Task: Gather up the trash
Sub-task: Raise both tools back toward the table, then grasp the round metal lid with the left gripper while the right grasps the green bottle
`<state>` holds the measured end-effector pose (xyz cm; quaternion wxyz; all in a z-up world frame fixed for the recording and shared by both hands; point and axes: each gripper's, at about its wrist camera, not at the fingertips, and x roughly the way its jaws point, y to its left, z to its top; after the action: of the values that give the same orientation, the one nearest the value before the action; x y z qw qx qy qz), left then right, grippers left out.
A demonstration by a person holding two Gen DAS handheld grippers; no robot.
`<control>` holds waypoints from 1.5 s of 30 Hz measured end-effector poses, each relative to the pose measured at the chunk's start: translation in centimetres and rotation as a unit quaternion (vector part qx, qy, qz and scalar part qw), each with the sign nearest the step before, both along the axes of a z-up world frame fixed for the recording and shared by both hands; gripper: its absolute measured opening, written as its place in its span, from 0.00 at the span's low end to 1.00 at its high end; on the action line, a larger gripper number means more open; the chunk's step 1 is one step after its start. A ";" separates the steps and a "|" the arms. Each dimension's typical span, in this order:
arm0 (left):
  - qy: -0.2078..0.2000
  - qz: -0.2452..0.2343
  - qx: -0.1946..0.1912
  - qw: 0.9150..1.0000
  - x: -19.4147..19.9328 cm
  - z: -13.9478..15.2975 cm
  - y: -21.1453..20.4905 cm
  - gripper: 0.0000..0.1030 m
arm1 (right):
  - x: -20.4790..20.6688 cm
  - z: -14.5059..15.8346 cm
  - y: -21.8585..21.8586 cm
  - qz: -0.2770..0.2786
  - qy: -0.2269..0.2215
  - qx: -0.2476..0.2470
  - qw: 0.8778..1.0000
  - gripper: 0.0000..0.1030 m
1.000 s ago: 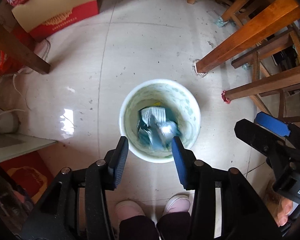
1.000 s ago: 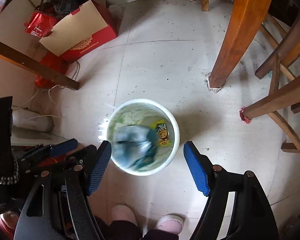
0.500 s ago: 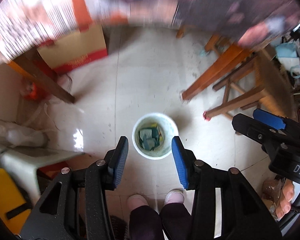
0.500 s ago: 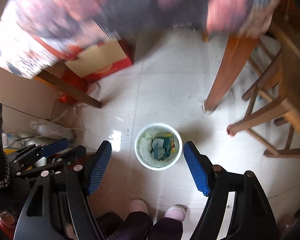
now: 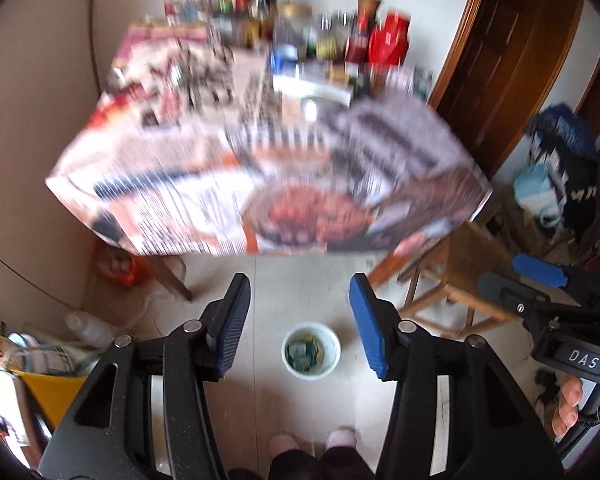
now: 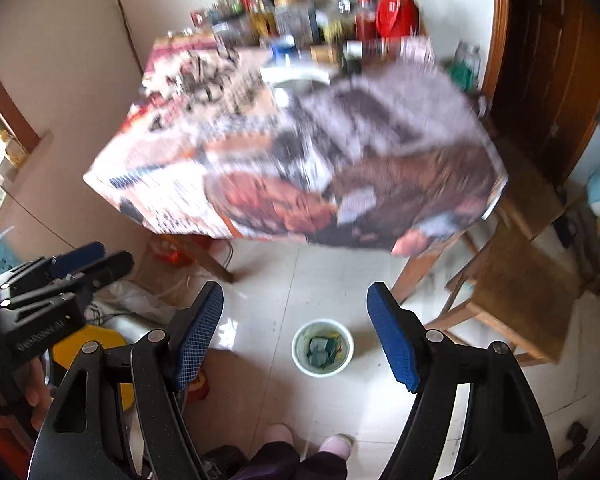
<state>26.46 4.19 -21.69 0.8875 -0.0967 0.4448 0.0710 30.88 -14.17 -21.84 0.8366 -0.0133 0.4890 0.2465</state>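
Observation:
A white trash bucket stands on the tiled floor far below me, with blue-green wrappers inside; it also shows in the right wrist view. My left gripper is open and empty, high above the bucket. My right gripper is open and empty too, held at about the same height. Each gripper appears at the edge of the other's view. The table ahead is covered with printed paper and is blurred.
Bottles and jars crowd the table's far side by the wall. Wooden stools stand right of the bucket. A yellow object and clutter lie at left. A dark wooden door is at right. My feet are below.
Both grippers have risen far above the bucket, which went from filling the view to small. The view tilted up, bringing the table top into sight. Both grippers stayed open.

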 end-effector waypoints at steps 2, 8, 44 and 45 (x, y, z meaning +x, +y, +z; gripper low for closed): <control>-0.028 0.004 0.007 1.000 -1.3 3.4 0.4 0.52 | -0.8 2.9 0.1 -0.012 -0.014 0.013 1.000 0.69; -0.092 -0.011 0.019 0.996 -4.5 10.2 1.3 0.63 | -3.4 9.6 0.2 -0.044 -0.061 0.031 0.997 0.69; -0.133 0.026 0.028 0.990 17.6 14.6 -0.5 0.85 | 15.8 15.6 -3.3 -0.027 -0.167 0.001 0.986 0.82; -0.129 0.025 0.028 0.991 18.2 14.4 -0.6 0.85 | 16.6 15.4 -3.3 -0.025 -0.166 -0.001 0.986 0.82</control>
<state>44.70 3.57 -7.24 0.9379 -0.0911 0.3218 0.0924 47.49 -17.47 -6.41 0.9122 -0.0424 0.3438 0.2190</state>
